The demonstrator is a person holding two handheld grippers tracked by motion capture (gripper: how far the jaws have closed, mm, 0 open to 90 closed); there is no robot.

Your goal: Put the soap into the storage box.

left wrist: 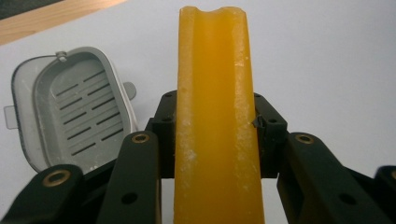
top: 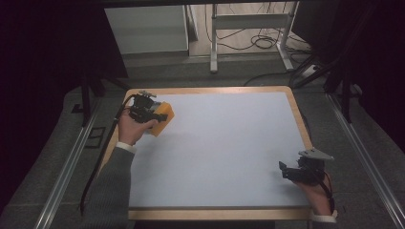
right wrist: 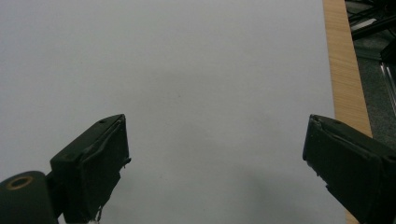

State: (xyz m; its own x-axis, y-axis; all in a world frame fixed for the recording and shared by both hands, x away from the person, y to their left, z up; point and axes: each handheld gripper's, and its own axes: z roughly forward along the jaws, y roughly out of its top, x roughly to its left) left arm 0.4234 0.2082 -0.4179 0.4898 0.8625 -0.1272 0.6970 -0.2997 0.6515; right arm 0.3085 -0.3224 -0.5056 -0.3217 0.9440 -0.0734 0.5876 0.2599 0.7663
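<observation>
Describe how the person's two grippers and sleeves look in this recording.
Both grippers are black: the left gripper trails a black cable, and the right gripper carries a grey three-cornered plate on top. Their jaws have brass-coloured pivot rings. The person's left sleeve is grey knit with a white cuff; a white cuff also shows at the right wrist.

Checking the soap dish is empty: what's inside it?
The grey dish shows a bare slotted floor; its near corner is hidden behind the left gripper holding the orange bar.

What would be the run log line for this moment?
left hand-held gripper: shut on orange block | grey slotted tray: on table beside | right hand-held gripper: open, empty
</observation>
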